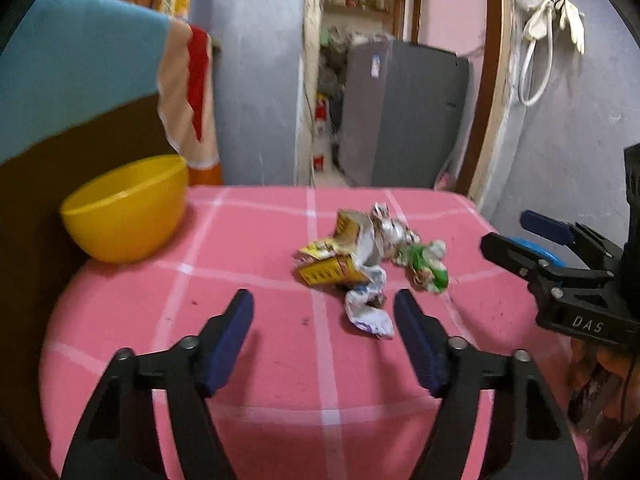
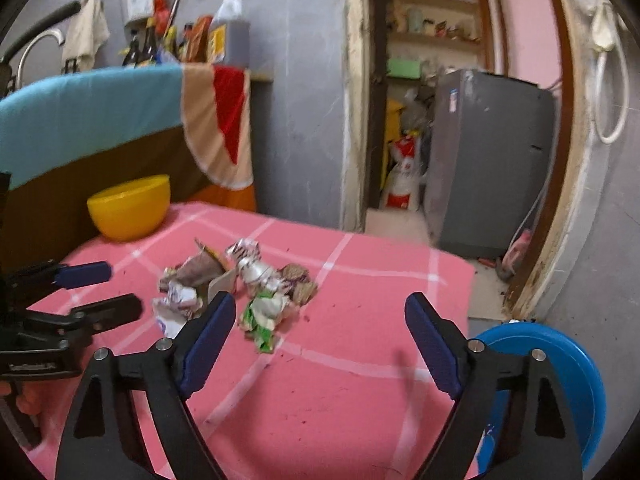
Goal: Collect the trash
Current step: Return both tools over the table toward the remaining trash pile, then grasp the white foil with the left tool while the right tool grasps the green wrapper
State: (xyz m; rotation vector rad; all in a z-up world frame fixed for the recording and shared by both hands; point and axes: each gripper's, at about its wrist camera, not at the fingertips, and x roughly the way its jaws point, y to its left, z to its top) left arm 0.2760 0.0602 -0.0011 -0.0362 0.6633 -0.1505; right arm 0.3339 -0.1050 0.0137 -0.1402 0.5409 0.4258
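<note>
Worktop (image 1: 240, 360): covered in a pink cloth with a white check, the largest surface present. It carries every item below and is otherwise bare in front of both tools.

Blue round plastic tub (image 2: 568, 380): stands low beside the worktop's right edge, just behind the right tool. Judged a likely receptacle, though the task does not name one.

Yellow plastic bowl (image 1: 124, 212): sits at the far left corner of the worktop, well apart from the trash, apparently empty. Also a possible receptacle; it does not obstruct any approach.

Trash pile (image 1: 372, 264): near the middle of the worktop. It comprises a crushed yellow printed carton (image 1: 328, 268), a crumpled silver foil wrapper (image 1: 390, 230), a scrunched white paper wrapper (image 1: 366, 312) and a crumpled green-and-white wrapper (image 1: 426, 266). The pieces touch or overlap. All are judged very light, soft and springy, not fragile. The foil is likely slippery; the carton is the stiffest. Hold is best taken on a raised fold or bunched ridge, not a flat face. Lifting one piece may drag its neighbours.

Left tool (image 1: 324, 320): fingers spread wide, gripping nothing, above the cloth with the white paper wrapper just ahead of its right finger.

Right tool (image 2: 320, 328): fingers likewise spread and empty, near the green-and-white wrapper.

Obstruction: none on the worktop. The two tools converge on the same pile and could foul each other.
</note>
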